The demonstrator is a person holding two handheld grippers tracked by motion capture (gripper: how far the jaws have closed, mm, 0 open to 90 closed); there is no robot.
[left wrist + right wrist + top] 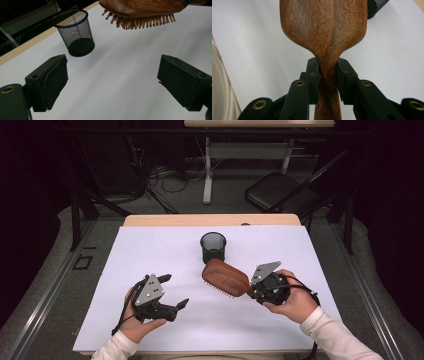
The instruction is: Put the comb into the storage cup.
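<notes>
A wooden hairbrush (226,277) hangs above the white table cover, bristles down, its handle clamped in my right gripper (251,291). In the right gripper view the two black jaws press on the brush's narrow neck (327,72), with the broad brown back (323,22) reaching away from me. My left gripper (176,291) is at the front left, open and empty. In the left gripper view its pads (53,82) stand wide apart, the brush bristles (140,21) showing above them. A black mesh cup (213,247) stands upright behind the brush, also seen as the cup (76,32) at upper left.
A white sheet (150,255) covers the table, whose wooden far edge (210,220) shows behind it. Beyond the table are a folding chair (280,192), a desk leg (207,170) and floor cables.
</notes>
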